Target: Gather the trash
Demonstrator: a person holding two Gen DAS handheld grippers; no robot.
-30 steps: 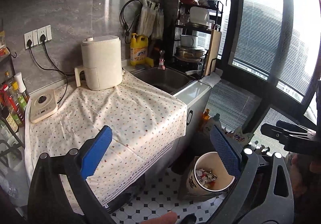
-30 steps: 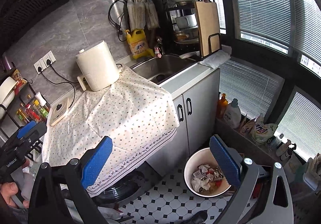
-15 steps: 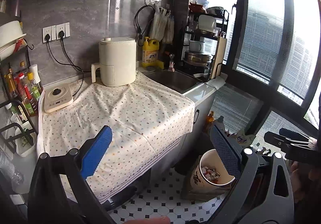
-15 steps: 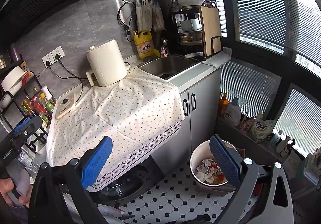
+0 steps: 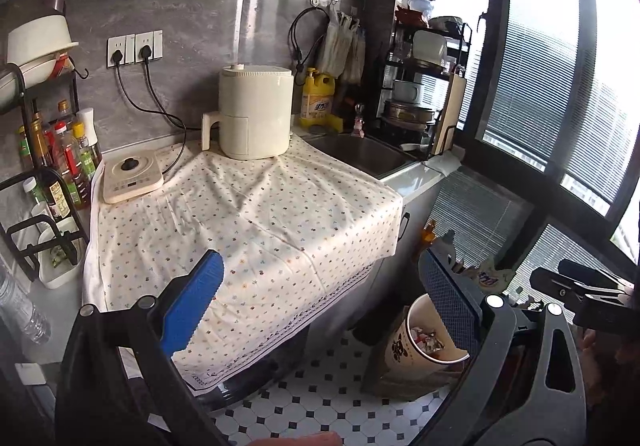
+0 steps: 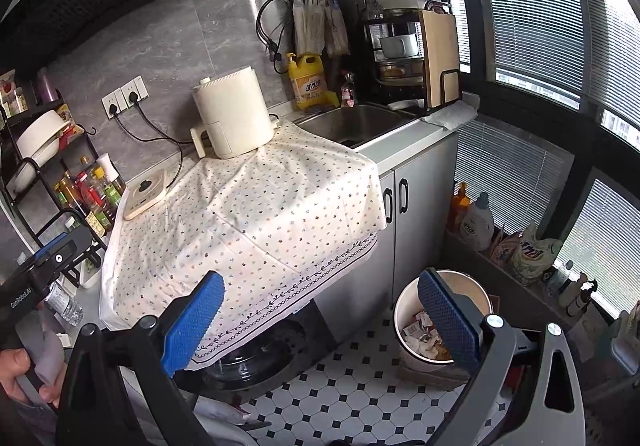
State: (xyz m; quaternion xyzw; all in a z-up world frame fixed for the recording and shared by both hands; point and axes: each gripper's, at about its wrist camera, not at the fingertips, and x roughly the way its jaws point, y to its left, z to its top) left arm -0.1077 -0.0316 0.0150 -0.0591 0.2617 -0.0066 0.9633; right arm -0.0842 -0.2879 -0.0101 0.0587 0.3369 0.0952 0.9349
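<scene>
Blue-padded jaws on both tools are standing wide apart, each gripping nothing: left gripper (image 5: 318, 304), right gripper (image 6: 320, 320). Both are hanging above the table (image 6: 256, 214), which is lying under a dotted cloth and carrying only an air fryer (image 6: 232, 112) and a small hob (image 6: 146, 194). No loose trash is showing on the cloth in either view. Collected trash is sitting in the white bin (image 6: 404, 310) on the tiled floor (image 6: 360, 386), just beside the cabinet doors (image 6: 420, 206); scraps of paper are visible inside it.

Judgement: the gathering looks largely done, or a search for leftovers is under way. To do this step well, sweep both cameras slowly over the floor, the sink (image 6: 360, 122) and the shelf edges before committing. Keep the jaws spread until a scrap is centred between the pads, then approach from above. Avoid snagging the cloth, since dragging it could topple the fryer.
</scene>
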